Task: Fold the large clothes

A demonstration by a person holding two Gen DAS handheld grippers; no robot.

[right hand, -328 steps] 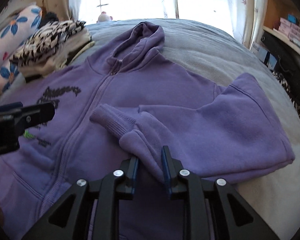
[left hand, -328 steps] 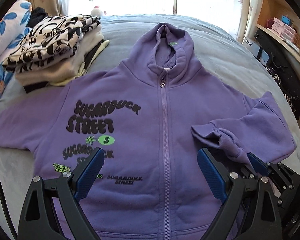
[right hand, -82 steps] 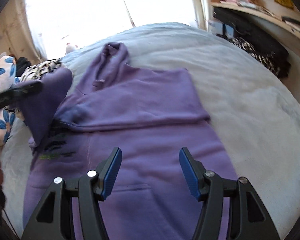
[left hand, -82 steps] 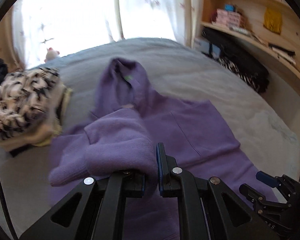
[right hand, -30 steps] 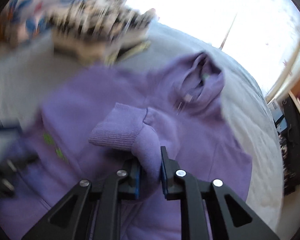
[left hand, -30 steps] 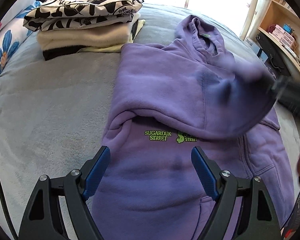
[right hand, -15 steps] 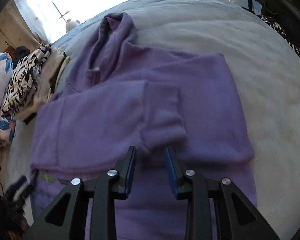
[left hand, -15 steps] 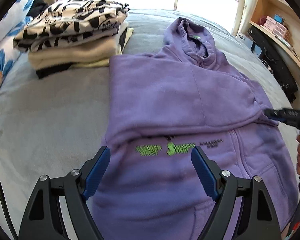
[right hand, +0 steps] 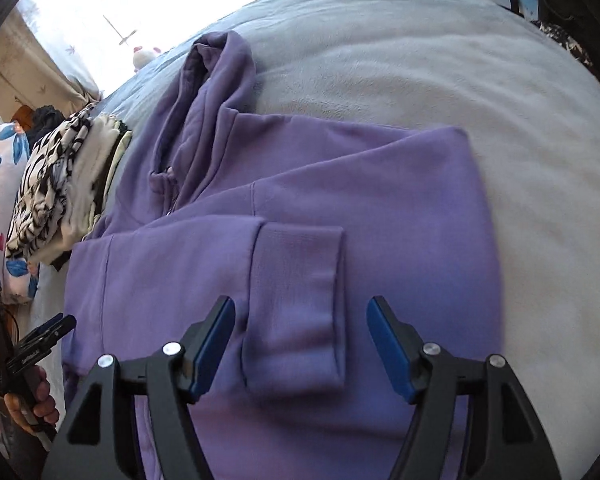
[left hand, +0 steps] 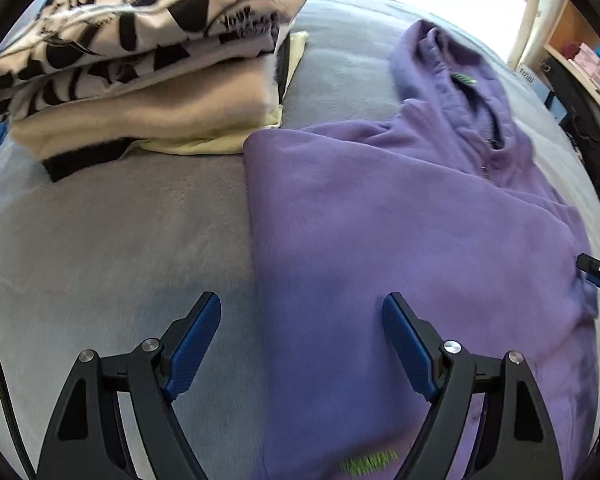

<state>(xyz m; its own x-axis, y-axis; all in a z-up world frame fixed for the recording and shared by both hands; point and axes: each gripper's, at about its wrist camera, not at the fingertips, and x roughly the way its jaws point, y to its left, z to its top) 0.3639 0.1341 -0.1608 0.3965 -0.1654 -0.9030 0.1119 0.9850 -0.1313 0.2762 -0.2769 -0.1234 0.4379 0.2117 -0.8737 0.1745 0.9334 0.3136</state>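
Opening over the sleeve cuff (right hand: 298,304) it has laid across the purple hoodie (right hand: 400,216) on the bed (right hand: 500,92), the right gripper (right hand: 300,344) pinches nothing (left gripper (left hand: 300,344) spread, empty); next, likely, folding the near hem toward the far hood.

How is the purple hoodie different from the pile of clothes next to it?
The hoodie is one plain purple garment; the pile is several pieces, black-and-white patterned on top, cream and black beneath. The hoodie lies spread low with its sleeves folded across the chest; the pile is stacked higher in compact folds. Both rest on the grey bed.
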